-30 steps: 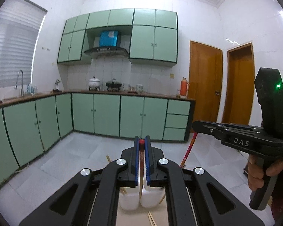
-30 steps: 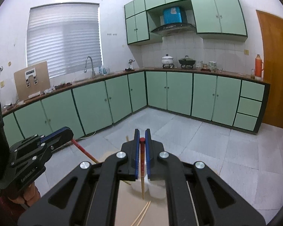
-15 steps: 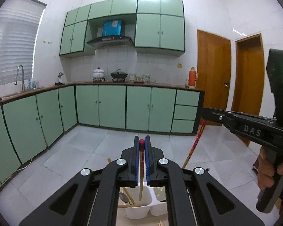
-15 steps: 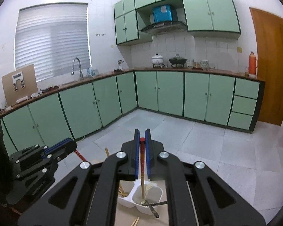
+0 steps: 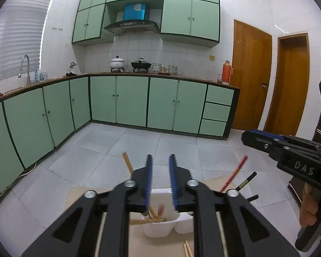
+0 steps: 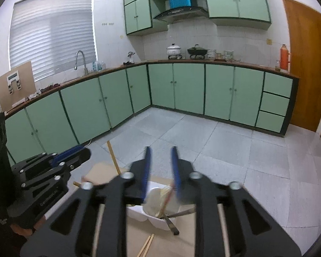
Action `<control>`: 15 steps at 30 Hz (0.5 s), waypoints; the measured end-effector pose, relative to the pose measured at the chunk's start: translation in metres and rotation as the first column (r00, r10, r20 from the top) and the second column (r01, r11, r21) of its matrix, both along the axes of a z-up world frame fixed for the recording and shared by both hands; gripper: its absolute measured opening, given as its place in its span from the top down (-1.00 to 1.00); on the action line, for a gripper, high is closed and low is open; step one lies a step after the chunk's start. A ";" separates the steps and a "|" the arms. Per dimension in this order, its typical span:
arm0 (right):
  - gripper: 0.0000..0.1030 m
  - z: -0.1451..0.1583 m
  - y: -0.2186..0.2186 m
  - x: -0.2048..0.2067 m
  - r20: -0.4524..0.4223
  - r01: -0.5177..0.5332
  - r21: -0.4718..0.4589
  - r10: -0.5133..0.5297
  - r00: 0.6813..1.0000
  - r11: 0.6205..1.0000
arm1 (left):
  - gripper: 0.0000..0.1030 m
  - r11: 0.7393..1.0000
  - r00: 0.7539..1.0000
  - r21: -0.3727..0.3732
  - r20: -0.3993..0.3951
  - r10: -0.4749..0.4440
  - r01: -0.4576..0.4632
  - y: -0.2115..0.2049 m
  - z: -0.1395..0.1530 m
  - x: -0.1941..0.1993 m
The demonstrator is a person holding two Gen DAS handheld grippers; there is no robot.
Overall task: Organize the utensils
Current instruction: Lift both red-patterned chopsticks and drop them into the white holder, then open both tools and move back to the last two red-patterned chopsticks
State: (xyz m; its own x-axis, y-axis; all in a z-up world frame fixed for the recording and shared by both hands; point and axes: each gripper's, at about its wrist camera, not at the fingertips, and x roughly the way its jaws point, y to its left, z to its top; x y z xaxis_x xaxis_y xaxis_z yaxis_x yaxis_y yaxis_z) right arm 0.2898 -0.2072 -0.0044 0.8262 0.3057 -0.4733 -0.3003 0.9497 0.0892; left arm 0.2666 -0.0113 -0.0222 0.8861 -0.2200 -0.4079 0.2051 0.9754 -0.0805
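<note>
1. The left gripper point(image 5: 160, 180) is hovering low in the centre of the left wrist view, its blue-padded jaws opening with a clear gap and nothing pressed between them.
2. Just below that gap, a white utensil holder point(image 5: 159, 228) is sitting on a tan board point(image 5: 139, 242) — a blurred red-tipped chopstick point(image 5: 161, 208) is standing loose inside it among wooden sticks.
3. A pale wooden handle point(image 5: 128, 165) is leaning out of the holder toward the upper left, past the left finger.
4. At the right edge of that view, the right gripper point(image 5: 254, 138) is being held by a hand point(image 5: 310, 212); a red chopstick point(image 5: 234, 173) and a black handle point(image 5: 246, 181) are sticking up beneath it.
5. In the right wrist view, the right gripper point(image 6: 161, 167) is opening too — its pads are spread and blurred, pinching nothing.
6. Under it, the holder's near compartment point(image 6: 160, 205) is holding a reddish chopstick point(image 6: 168, 199), tilted, and a dark-handled utensil point(image 6: 171, 224) jutting over the rim.
7. Two loose chopsticks point(image 6: 146, 246) are lying on the board at the bottom centre, outside the holder.
</note>
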 end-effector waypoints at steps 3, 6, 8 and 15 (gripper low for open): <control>0.08 0.007 -0.007 -0.020 0.051 0.029 -0.007 -0.029 0.998 1.000 | 0.34 1.000 1.000 -0.004 0.024 0.004 -0.004 0.005 0.007 -0.018; -0.33 0.010 -0.017 -0.042 0.090 0.057 0.003 -0.057 0.994 0.998 | 0.10 1.000 0.999 0.001 0.050 0.008 -0.008 0.010 0.014 -0.038; -0.51 0.009 -0.024 -0.060 0.108 0.063 0.013 -0.064 0.992 0.998 | -0.01 1.000 0.998 0.006 0.058 0.005 -0.006 0.012 0.015 -0.053; -0.69 -0.020 -0.035 -0.118 0.106 0.081 0.013 -0.082 0.991 0.997 | -0.24 1.000 1.000 0.024 0.021 -0.008 0.008 0.011 -0.008 -0.104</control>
